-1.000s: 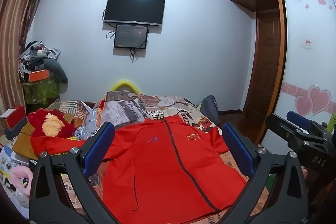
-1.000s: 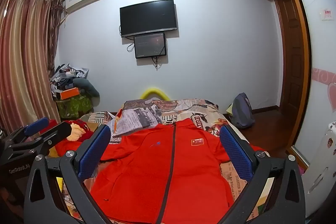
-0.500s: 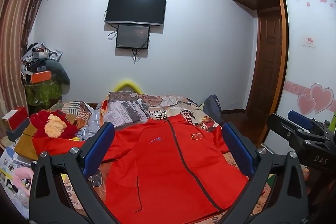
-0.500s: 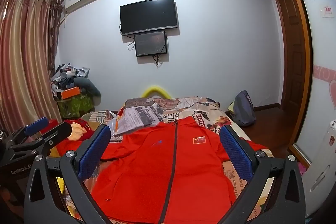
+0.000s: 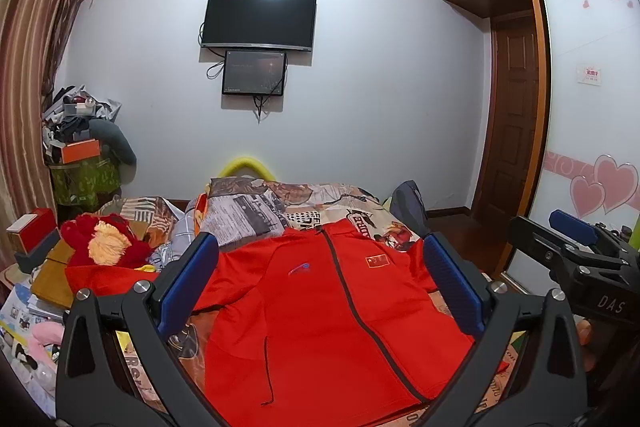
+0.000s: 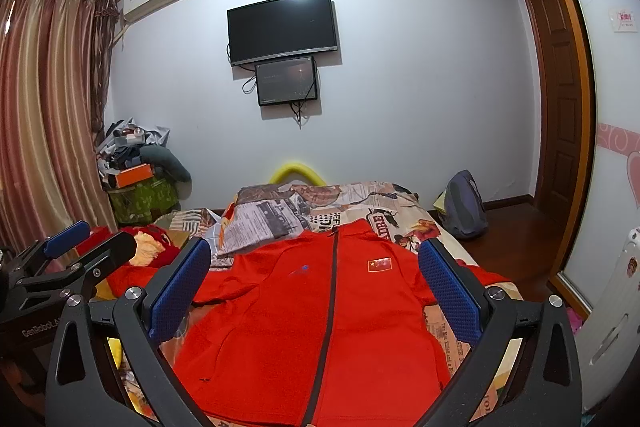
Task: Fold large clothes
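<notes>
A small bedroom with a pale wall, a television (image 5: 259, 19) mounted at 12 o'clock and striped curtains (image 6: 44, 115) at 9 o'clock holds a bed (image 6: 360, 199) covered in a newspaper-print sheet. On that bed, front side up and zipped shut, lies the red jacket (image 5: 332, 315), collar toward the far wall and hem toward the cameras. Its one sleeve trails off toward 9 o'clock, near a red plush toy (image 5: 102, 245); the other sleeve runs toward 3 o'clock, along the edge of the bed.

The left gripper (image 5: 320, 283) hovers above the jacket with its blue-padded fingers (image 5: 188, 283) spread wide and nothing between them. The right gripper (image 6: 316, 287) is likewise spread and empty, also over the chest of the jacket.

The jacket looks like light, soft sportswear: it should drape and sag when lifted, and smooth fabric may slip between padded fingers unless a doubled edge is pinched. The zipper line will be a little stiffer than the panels and makes a natural fold axis. Sensible holds would be the shoulder seam or cuff of a sleeve, taking one at each side, then the hem corners.
</notes>
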`<state>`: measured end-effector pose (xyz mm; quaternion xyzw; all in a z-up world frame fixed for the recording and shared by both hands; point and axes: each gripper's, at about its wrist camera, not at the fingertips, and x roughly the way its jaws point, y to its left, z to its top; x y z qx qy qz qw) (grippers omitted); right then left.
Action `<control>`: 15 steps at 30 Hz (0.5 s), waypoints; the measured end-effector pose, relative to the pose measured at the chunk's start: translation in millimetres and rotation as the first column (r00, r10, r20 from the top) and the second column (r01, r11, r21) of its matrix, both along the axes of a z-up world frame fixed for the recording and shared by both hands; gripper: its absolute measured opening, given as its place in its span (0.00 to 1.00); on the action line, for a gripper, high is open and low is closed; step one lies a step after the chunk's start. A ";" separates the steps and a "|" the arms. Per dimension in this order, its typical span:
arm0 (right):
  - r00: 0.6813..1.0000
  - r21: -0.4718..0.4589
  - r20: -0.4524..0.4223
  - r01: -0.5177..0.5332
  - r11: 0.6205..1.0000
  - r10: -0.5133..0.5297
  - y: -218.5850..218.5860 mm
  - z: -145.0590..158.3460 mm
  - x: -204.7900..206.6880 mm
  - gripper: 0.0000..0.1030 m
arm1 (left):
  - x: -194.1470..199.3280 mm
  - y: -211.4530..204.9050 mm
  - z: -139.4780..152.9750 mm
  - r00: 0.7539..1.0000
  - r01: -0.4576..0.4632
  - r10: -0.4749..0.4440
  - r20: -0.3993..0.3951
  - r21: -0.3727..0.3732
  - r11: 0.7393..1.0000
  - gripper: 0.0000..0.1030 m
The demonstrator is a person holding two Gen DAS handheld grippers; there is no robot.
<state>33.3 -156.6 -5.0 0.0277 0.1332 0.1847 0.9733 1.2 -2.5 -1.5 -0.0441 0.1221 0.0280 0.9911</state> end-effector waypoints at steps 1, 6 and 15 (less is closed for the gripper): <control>1.000 0.001 -0.001 0.001 1.000 -0.001 0.2 -1.7 -0.5 1.00 | 0.5 -0.1 -0.3 1.000 0.000 0.000 0.000 0.000 1.000 1.00; 1.000 0.002 -0.002 0.003 1.000 -0.003 0.0 -6.3 -1.1 1.00 | -2.8 0.4 1.3 1.000 0.002 -0.002 0.001 0.001 1.000 1.00; 1.000 0.002 -0.005 0.004 1.000 -0.004 -2.0 -3.6 0.3 1.00 | -2.5 0.2 0.7 1.000 0.002 -0.002 0.001 0.000 1.000 1.00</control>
